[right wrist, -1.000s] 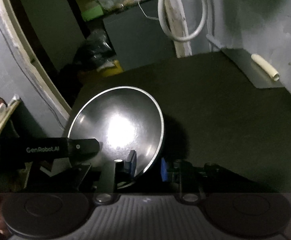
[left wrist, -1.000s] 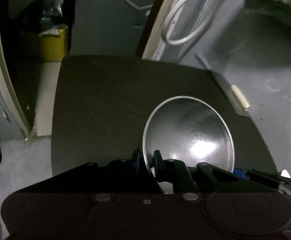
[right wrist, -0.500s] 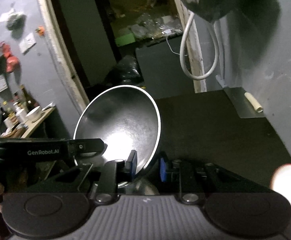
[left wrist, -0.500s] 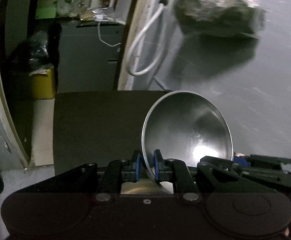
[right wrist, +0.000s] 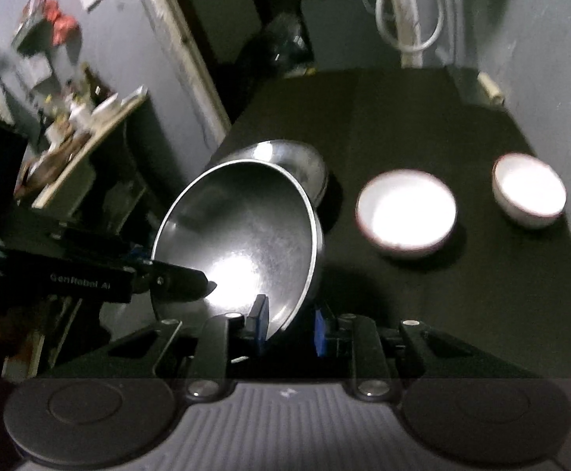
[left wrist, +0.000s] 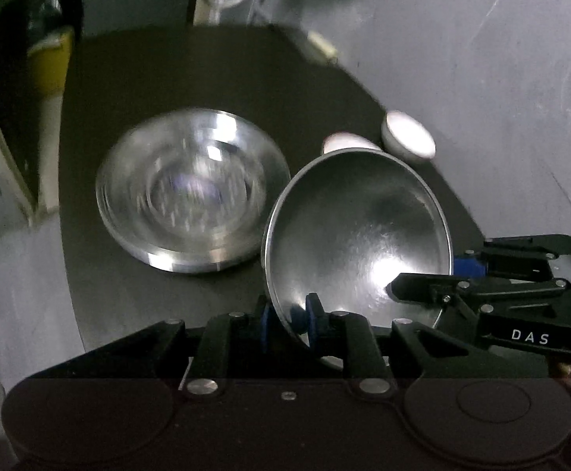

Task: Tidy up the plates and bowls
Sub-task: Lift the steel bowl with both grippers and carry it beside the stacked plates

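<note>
Black desk (right wrist: 422,117) carries a stack of steel plates (left wrist: 191,196) w/ two white bowls (right wrist: 405,212) nearby. Steel bowl (left wrist: 358,227) hangs tilted above it, betw. both tongs: left tongs (left wrist: 285,320) opening, rim still betw. pads; right tongs (right wrist: 289,327) clamped on opposite rim.

A dim home back room — cluttered shelf (right wrist: 85,125), looped hose (right wrist: 407,19), black table (right wrist: 422,117).

I see a dim room: grey walls (right wrist: 552,31), a dark surface (right wrist: 403,117), a white cable (right wrist: 407,19) hanging far off, a cluttered shelf (right wrist: 89,125) left.
</note>
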A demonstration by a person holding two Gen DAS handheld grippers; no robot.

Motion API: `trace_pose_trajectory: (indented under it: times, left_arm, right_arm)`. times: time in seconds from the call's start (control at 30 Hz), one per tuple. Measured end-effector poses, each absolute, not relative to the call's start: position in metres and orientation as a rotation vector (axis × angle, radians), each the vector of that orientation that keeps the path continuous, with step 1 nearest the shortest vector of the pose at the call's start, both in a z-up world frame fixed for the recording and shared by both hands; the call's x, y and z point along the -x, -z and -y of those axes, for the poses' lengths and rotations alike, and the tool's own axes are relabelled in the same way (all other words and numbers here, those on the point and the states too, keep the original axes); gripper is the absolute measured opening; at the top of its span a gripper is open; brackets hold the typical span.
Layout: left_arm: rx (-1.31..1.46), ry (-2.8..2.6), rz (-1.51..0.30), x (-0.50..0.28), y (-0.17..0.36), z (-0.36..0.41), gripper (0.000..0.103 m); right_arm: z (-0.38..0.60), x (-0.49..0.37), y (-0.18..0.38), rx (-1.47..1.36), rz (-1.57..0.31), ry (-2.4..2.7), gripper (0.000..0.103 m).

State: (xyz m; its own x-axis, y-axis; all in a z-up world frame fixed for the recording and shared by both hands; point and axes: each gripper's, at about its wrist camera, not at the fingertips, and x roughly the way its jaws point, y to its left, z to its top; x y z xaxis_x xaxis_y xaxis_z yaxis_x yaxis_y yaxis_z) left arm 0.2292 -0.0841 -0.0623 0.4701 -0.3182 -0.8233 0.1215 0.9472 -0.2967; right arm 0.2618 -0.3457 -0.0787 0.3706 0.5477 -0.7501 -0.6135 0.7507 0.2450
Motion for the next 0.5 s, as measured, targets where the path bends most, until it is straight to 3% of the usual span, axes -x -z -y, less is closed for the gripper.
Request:
trace_pose_trajectory:
  times: [0.13, 0.5]
  left_arm:
    - [0.267, 0.272, -1.165, -0.219, 0.077, 0.086, 0.019]
    - [0.287, 0.199, -1.277, -0.206, 0.089, 0.092, 0.019]
  right_arm:
    - [0.353, -0.249, 0.089, 0.113, -1.021, -0.795, 0.027]
    - [0.353, -0.25, 0.102, 0.127, -1.145, -0.859, 0.029]
